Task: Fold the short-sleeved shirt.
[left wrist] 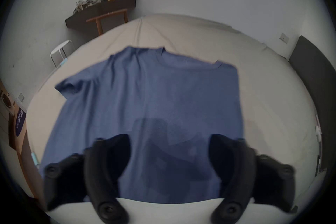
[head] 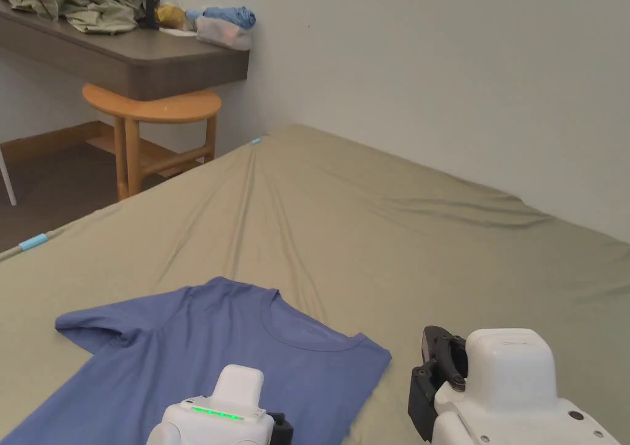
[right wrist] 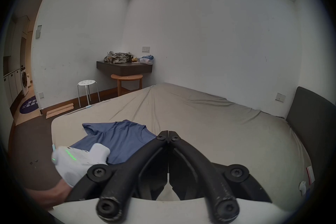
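Flat on the bed (head: 381, 218) lies the blue short-sleeved shirt (head: 203, 354), collar toward the far corner, one sleeve spread out to the left, right side folded in. Left gripper (left wrist: 170, 151) hovers above shirt's lower part, fingers (left wrist: 116, 155) wide apart, gripping nothing. Right gripper (right wrist: 168, 134) over bare sheet just right of shirt, fingers together, empty.

The blue shirt (head: 203, 348) at lower left is soft matt knit cloth, faintly creased. Under it the bed sheet (head: 394, 231) is matt olive cloth, rippled. The left gripper (left wrist: 170, 155) has matt black plastic jaws and a smooth white plastic housing. At upper left, the stool (head: 154, 114) is smooth, lightly glossy wood; the shelf (head: 135, 58) looks matt brown.
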The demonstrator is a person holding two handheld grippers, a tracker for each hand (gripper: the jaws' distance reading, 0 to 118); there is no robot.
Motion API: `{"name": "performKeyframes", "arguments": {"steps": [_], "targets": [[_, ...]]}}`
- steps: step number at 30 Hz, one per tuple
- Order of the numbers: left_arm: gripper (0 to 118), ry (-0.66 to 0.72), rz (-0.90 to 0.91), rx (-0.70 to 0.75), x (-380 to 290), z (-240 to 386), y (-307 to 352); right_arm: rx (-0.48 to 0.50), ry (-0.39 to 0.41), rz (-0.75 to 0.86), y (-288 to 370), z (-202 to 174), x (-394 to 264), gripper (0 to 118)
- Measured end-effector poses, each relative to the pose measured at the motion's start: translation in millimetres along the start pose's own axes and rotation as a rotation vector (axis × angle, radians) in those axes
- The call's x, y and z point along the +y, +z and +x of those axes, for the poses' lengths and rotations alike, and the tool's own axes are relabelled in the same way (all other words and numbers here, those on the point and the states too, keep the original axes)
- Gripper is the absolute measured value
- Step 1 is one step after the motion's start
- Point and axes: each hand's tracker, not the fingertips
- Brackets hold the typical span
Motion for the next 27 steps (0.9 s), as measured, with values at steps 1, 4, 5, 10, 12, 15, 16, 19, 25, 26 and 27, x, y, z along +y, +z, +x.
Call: {"name": "performKeyframes", "arguments": {"steps": [1, 4, 5, 10, 12, 15, 16, 19, 25, 26, 27], "targets": [[57, -0.003, -0.006, 0.024, -3, 2, -16, 0.002, -0.003, -0.005, -5, 2, -3, 0], [46, -0.002, -0.019, 0.042, -10, 5, -33, 0.012, -0.032, -0.023, -13, 11, -13, 0], [10, -0.041, 0.067, 0.057, -8, 7, -24, 0.014, -0.038, -0.028, -14, 15, -17, 0], [0, -0.02, 0.015, 0.049, 20, 1, -16, -0.016, -0.047, -0.06, -8, 38, -30, 0], [0, 0.009, 0.071, -0.002, 38, 3, 21, -0.037, -0.067, -0.06, 3, 52, -31, 0], [0, -0.004, 0.174, -0.011, 59, 8, 42, -0.09, -0.087, -0.051, 24, 80, -32, 0], [0, -0.017, 0.188, -0.025, 68, 13, 49, -0.112, -0.088, -0.041, 34, 91, -31, 0], [0, -0.043, 0.238, -0.082, 91, 44, 75, -0.179, -0.116, -0.023, 61, 124, -31, 0], [0, -0.171, 0.314, -0.256, 100, 144, 130, -0.327, -0.171, 0.024, 126, 185, -27, 0], [0, -0.205, 0.32, -0.292, 97, 165, 138, -0.347, -0.182, 0.034, 138, 194, -27, 0], [0, -0.228, 0.327, -0.318, 94, 180, 137, -0.371, -0.192, 0.043, 148, 202, -27, 0]]}}
